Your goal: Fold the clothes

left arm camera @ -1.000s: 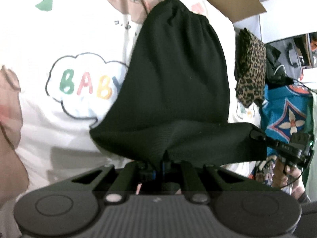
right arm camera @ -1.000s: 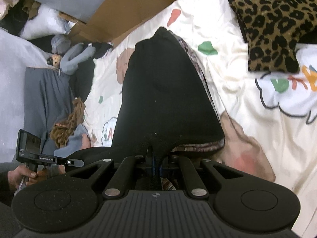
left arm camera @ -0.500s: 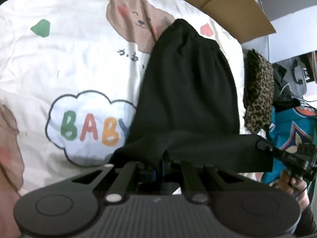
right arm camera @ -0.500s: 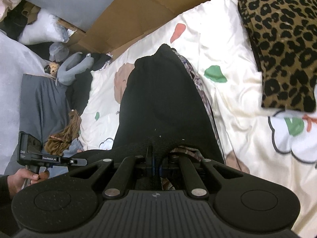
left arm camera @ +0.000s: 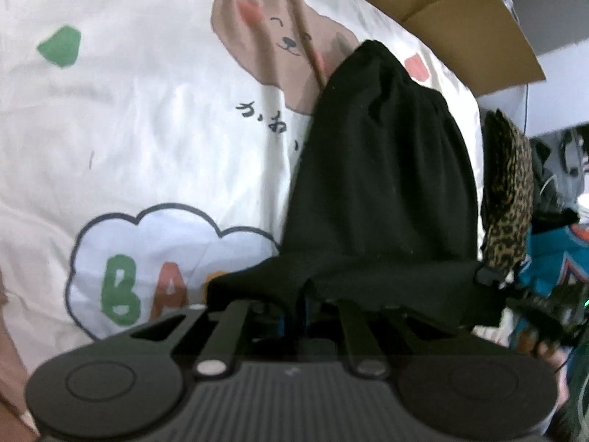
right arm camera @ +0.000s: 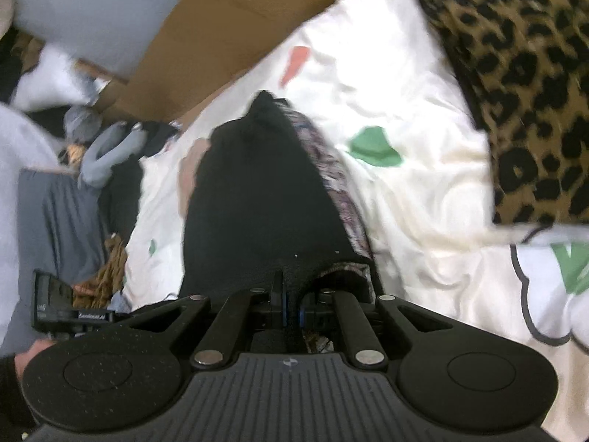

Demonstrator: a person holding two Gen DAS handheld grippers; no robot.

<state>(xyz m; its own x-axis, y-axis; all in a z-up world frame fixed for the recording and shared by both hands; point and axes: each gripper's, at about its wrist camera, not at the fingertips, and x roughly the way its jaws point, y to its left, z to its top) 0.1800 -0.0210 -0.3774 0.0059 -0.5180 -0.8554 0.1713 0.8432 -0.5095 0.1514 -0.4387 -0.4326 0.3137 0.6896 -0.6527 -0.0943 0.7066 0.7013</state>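
Note:
A black garment (left arm camera: 379, 184) stretches away from me over the white printed bed sheet (left arm camera: 147, 129), its far end lying on the sheet. My left gripper (left arm camera: 292, 305) pinches its near edge; the jaws are opening, with cloth still between the pads. In the right wrist view the same black garment (right arm camera: 257, 202) shows a patterned underside (right arm camera: 331, 173) along its right edge. My right gripper (right arm camera: 292, 305) holds the other near corner, and its jaws are also opening slightly on the cloth. The held edge spans between both grippers.
A leopard-print garment (right arm camera: 515, 73) lies on the sheet to the right, seen also as a leopard-print garment (left arm camera: 510, 191) in the left view. Cardboard (left arm camera: 460, 18) stands past the bed's far edge. Grey clothes and a plush toy (right arm camera: 106, 147) lie off the left side.
Both grippers have sunk toward the bed and moved forward with the black garment, so more of it rests on the sheet. The pads of each stand slightly further apart.

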